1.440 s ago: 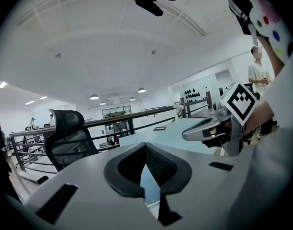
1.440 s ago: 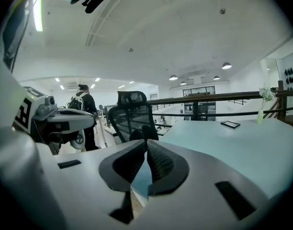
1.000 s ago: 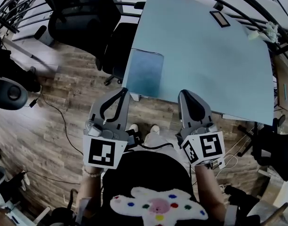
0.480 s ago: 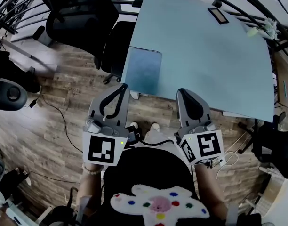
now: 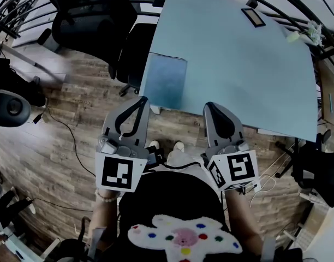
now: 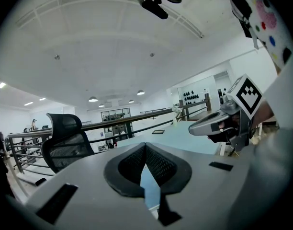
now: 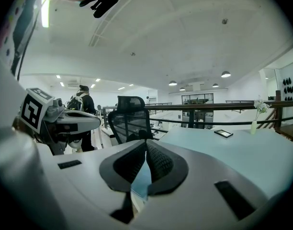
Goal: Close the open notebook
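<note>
The notebook is lying flat at the near left corner of the bench, showing one blue face, with its long side running along the bench's left edge. The left gripper and the right gripper are hovering side by side just off the bench's near edge, above the wood floor, clear of the notebook. Both are keeping their jaws pressed together with nothing between them.
</note>
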A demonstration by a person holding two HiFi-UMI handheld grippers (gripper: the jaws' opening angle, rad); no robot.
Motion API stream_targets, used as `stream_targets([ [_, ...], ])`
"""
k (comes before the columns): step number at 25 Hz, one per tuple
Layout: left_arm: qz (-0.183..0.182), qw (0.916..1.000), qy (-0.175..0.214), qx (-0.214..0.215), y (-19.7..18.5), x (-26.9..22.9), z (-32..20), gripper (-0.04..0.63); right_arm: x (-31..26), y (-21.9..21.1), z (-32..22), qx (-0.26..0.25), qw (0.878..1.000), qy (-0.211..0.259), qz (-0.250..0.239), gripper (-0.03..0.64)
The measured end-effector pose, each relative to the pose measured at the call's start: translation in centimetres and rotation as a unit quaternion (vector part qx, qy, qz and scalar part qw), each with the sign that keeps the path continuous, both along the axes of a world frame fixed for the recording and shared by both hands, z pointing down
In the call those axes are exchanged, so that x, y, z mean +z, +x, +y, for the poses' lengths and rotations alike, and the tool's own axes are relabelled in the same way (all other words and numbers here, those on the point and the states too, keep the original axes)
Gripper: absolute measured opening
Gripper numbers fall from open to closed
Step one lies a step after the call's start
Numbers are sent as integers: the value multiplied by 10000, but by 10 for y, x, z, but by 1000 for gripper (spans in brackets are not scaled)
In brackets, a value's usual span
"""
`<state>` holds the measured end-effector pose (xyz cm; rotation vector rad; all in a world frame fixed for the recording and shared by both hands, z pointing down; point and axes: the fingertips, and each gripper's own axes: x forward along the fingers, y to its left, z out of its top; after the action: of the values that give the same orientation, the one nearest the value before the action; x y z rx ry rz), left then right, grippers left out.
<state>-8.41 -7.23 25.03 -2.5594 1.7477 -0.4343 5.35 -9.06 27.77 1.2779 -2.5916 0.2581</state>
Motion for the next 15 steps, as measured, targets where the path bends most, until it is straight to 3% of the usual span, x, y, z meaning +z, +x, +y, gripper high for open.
stream_targets([
  [15, 129, 9998, 5, -153, -6, 3, -1, 17, 7, 0, 0, 2, 10000, -57, 81, 37],
])
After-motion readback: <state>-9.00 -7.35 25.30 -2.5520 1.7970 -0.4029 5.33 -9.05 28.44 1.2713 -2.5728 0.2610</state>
